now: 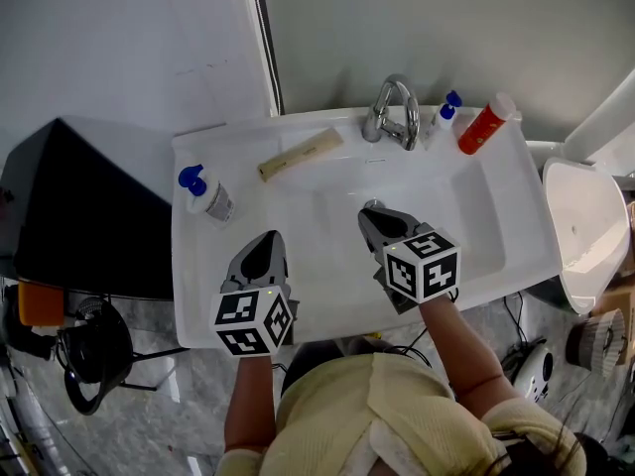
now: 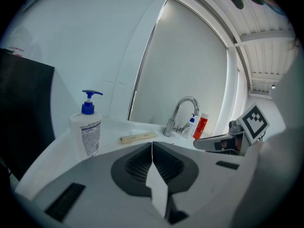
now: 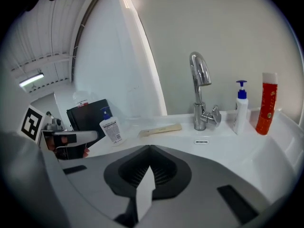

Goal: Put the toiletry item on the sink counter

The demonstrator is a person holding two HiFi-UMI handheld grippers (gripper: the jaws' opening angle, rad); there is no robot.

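Pump bottle (image 1: 211, 202) on white sink counter (image 1: 198, 286), grey wall (image 1: 446, 28)

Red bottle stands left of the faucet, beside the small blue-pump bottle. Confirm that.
Wrong side: the red bottle stands right of the faucet, beside the small blue-pump bottle. The head view shows it.

The person wears a pale yellow short-sleeved top (image 1: 372, 405). The left gripper (image 1: 268, 238) and right gripper (image 1: 373, 212) are grey plastic with dark ribbed pads (image 2: 137, 164). Each carries 1 cube (image 1: 254, 322) faced with black-and-white square markers.
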